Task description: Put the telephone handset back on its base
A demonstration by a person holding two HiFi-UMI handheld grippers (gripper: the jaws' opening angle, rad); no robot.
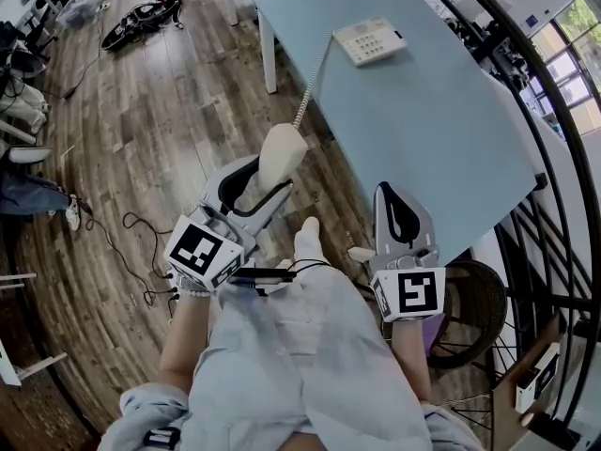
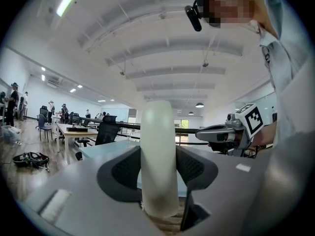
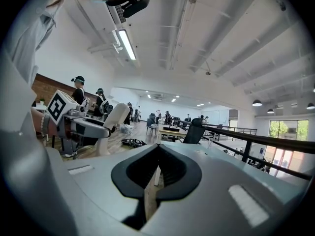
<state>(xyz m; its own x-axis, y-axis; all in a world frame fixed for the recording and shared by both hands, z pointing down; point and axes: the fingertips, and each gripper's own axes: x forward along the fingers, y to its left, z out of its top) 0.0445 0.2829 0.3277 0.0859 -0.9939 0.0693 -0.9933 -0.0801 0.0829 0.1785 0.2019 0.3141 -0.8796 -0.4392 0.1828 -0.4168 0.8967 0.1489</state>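
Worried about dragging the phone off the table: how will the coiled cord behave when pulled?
The cord looks springy and floppy, likely stretching before it pulls. Drawn nearly straight from the handset to the base, it might soon tug that light-looking base.

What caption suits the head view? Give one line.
Left gripper grips the cream handset, its coiled cord running to the telephone base on the table; right gripper shut.
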